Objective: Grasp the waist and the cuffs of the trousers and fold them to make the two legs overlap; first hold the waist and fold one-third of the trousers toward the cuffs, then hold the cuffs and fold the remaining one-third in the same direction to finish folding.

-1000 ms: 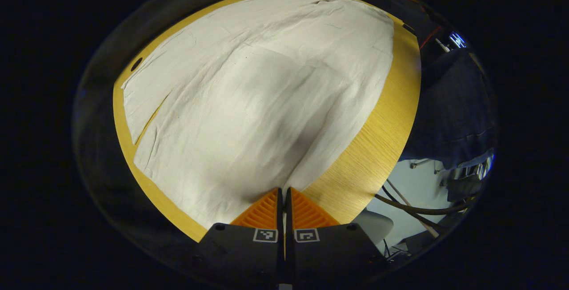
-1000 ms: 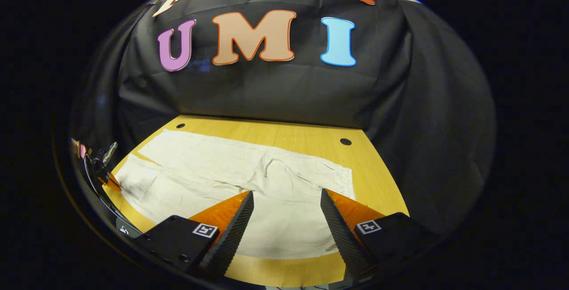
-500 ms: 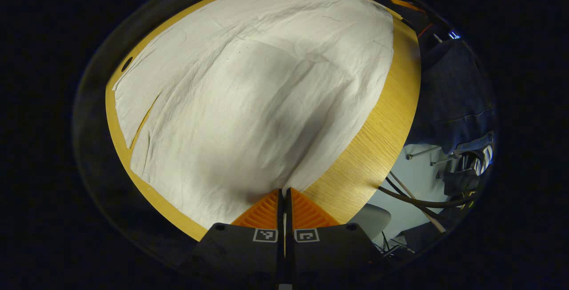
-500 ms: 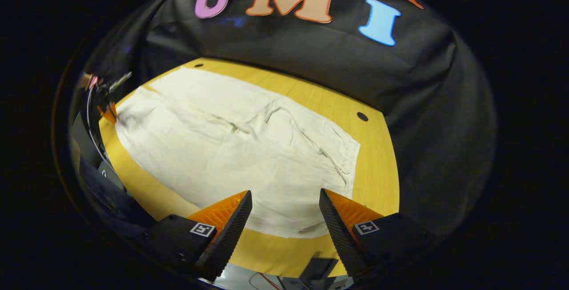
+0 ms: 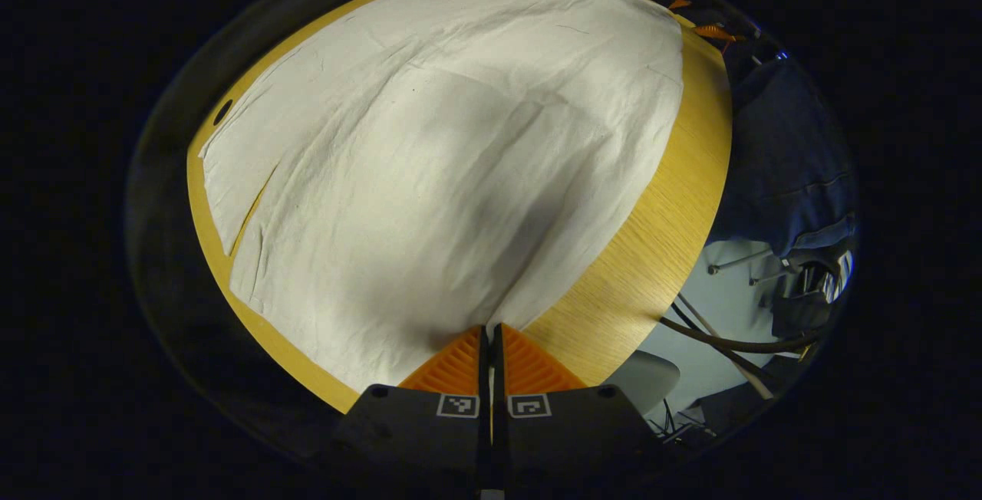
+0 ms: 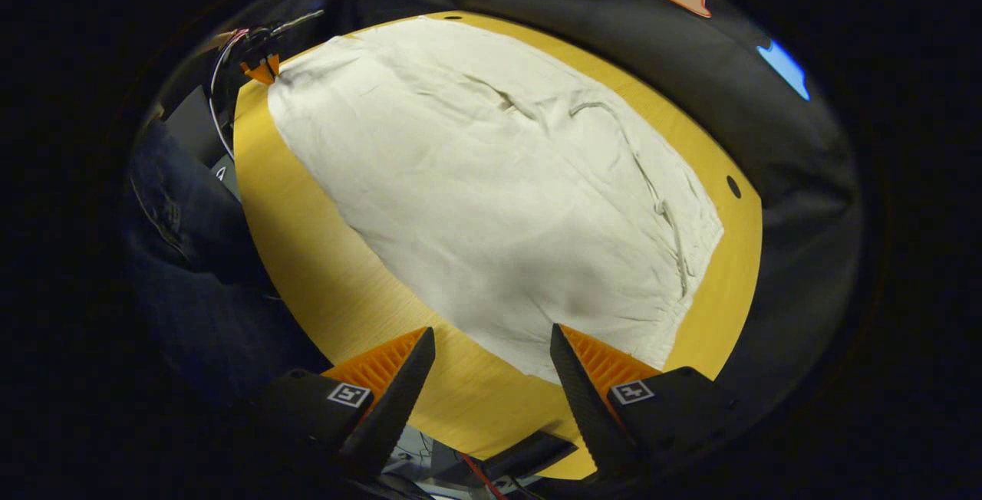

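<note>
Cream-white trousers [image 5: 445, 147] lie flat along a yellow wooden table [image 5: 637, 270]. My left gripper [image 5: 491, 330] is shut, and the near corner of the cuff end runs in between its fingers. In the right gripper view the trousers [image 6: 499, 185] stretch from the waist at the lower right to the cuffs at the upper left, where the left gripper [image 6: 261, 69] sits. My right gripper [image 6: 492, 330] is open and hovers over the near edge of the trousers close to the waist corner, touching nothing. The right gripper [image 5: 710, 28] also peeks in at the far end in the left gripper view.
A person in dark blue clothing [image 6: 184, 254] stands at the table's near side. Bare table [image 6: 330, 254] runs along that side. Small holes [image 6: 733, 186] mark the tabletop. The black cloth wall [image 6: 790, 147] closes the far side. Cables [image 5: 721, 343] lie on the floor beyond the table's edge.
My right gripper has tipped downward and swung closer over the waist's near corner, still open. My left gripper has stayed shut at the cuff, barely moving.
</note>
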The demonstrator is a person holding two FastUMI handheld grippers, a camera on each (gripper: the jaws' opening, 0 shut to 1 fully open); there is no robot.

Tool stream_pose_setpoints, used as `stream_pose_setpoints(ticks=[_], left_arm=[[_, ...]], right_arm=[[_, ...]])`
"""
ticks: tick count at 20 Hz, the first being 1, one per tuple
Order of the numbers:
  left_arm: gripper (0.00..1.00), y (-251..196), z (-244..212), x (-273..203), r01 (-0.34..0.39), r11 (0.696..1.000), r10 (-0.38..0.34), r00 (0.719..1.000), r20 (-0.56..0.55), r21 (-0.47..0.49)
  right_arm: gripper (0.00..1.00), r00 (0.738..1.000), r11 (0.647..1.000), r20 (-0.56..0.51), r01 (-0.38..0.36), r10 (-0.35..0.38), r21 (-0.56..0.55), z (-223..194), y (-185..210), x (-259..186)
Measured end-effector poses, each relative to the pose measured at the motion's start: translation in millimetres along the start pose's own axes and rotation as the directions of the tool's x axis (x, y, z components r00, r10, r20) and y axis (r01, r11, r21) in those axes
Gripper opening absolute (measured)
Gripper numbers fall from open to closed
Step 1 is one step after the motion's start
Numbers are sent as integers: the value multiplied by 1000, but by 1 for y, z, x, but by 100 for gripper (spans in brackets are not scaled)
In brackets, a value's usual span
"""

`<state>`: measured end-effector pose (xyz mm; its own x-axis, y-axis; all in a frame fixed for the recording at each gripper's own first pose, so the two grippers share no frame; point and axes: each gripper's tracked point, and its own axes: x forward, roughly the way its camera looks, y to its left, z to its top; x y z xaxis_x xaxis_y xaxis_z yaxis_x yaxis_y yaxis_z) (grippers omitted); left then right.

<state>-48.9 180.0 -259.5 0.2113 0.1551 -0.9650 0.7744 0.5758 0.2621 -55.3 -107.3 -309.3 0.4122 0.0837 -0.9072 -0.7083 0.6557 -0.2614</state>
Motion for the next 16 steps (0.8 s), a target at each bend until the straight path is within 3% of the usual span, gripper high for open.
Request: stream_pose_setpoints(ticks=[5, 11, 12, 13, 16], left_arm=[[0, 0, 0, 1, -6, 1000, 6, 1000, -15, 14], [0, -1, 0, 2, 5, 999, -4, 999, -33, 33], [0, -1, 0, 2, 11, 999, -9, 999, -39, 39], [0, -1, 0, 2, 17, 999, -15, 999, -46, 44], [0, -1, 0, 2, 36, 997, -32, 997, -66, 68]], right_arm=[[98, 995, 997, -92, -52, 46, -61, -10, 2, 22], [94, 986, 993, -127, -110, 105, -34, -11, 7, 26], [94, 985, 993, -134, -113, 109, -28, -11, 6, 27], [88, 984, 993, -143, -114, 110, -20, -11, 5, 27], [92, 982, 995, -163, -103, 100, -6, -12, 6, 27]])
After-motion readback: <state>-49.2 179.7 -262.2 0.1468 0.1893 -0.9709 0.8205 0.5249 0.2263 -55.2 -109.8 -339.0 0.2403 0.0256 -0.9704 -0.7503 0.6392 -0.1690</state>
